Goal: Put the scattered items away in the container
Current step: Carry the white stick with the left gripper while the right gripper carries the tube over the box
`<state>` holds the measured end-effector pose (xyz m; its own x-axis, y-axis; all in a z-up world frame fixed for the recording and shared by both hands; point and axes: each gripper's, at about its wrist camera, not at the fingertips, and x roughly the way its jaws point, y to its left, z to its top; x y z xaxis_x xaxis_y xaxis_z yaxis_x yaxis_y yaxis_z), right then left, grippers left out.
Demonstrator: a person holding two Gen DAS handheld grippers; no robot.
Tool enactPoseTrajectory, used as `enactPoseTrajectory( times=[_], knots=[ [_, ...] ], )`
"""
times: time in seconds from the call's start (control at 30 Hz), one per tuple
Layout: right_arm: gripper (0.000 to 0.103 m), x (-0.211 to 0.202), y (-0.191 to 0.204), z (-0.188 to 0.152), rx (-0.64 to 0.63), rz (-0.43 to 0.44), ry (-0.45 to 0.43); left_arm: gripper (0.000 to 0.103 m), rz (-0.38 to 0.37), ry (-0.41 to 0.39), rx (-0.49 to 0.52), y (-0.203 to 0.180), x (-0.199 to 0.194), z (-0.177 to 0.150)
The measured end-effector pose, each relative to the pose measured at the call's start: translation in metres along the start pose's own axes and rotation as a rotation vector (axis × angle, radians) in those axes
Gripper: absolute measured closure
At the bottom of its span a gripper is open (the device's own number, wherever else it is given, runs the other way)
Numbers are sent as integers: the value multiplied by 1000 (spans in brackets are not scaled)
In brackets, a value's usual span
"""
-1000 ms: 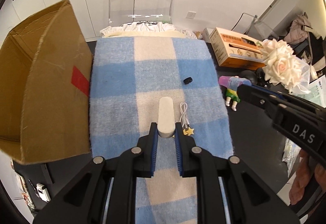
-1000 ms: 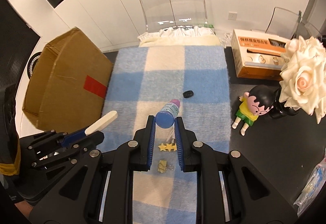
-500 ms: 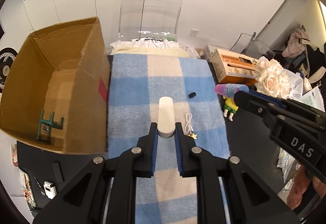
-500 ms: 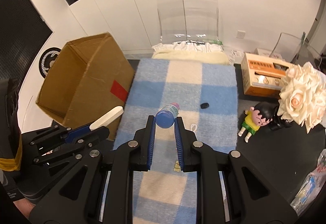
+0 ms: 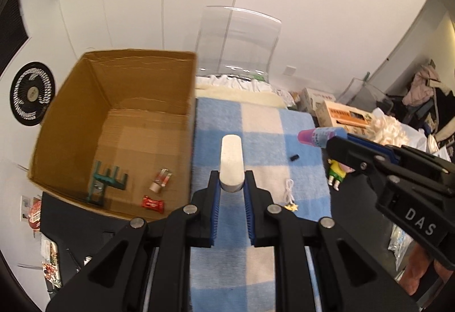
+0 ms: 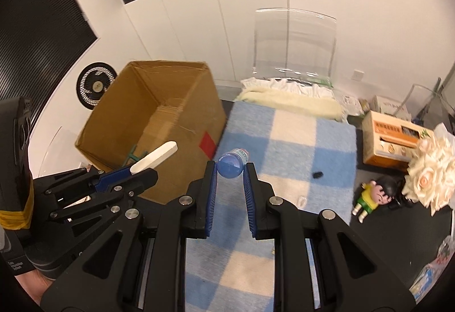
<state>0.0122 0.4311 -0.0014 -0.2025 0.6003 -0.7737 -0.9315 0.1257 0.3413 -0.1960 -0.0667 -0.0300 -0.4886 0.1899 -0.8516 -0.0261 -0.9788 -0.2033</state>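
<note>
My left gripper (image 5: 231, 184) is shut on a white oblong bar (image 5: 231, 161), held high over the blue checked blanket (image 5: 256, 124), just right of the open cardboard box (image 5: 113, 124). In the right wrist view that same left gripper (image 6: 133, 170) hangs at the box's near wall (image 6: 176, 170). My right gripper (image 6: 230, 167) is shut on a small blue bottle (image 6: 231, 164) with a pink cap (image 5: 305, 137). Inside the box lie a green rack (image 5: 106, 178), a red wrapper (image 5: 153, 202) and a small clear tube (image 5: 160, 180). On the blanket stay a small black item (image 5: 295, 157) and a white cable (image 5: 289, 188).
A clear chair (image 6: 294, 45) stands at the blanket's far end. Right of the blanket on the dark table are a cartoon figurine (image 6: 372, 195), cream roses (image 6: 429, 175) and an orange carton (image 6: 395, 138). A fan (image 5: 31, 93) hangs on the left wall.
Both grippers have risen and tilted up with their loads. The box's inside has come into view, and the left gripper has drawn closer to the box.
</note>
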Motion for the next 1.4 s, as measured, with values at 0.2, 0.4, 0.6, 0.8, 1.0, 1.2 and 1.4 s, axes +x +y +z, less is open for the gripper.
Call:
enactPoseTrajectory(
  times=[0.2, 0.4, 0.6, 0.8, 1.0, 1.2, 1.4],
  knots=[
    [84, 13, 41, 13, -52, 33, 4, 87, 34, -18, -51, 44, -12, 3],
    [84, 30, 81, 21, -100, 63, 18, 87, 75, -21, -97, 89, -19, 2],
    [84, 50, 114, 26, -136, 88, 37, 87, 99, -15, -137, 129, -21, -1],
    [84, 71, 142, 29, -166, 110, 61, 87, 104, 2, -161, 151, -10, -2],
    [84, 89, 151, 32, -173, 113, 85, 87, 104, 20, -180, 169, 2, -2],
    [84, 107, 158, 36, -178, 114, 108, 87, 101, 39, -197, 185, 15, -1],
    [84, 123, 163, 39, -181, 114, 132, 87, 89, 56, -207, 190, 29, 0]
  ],
)
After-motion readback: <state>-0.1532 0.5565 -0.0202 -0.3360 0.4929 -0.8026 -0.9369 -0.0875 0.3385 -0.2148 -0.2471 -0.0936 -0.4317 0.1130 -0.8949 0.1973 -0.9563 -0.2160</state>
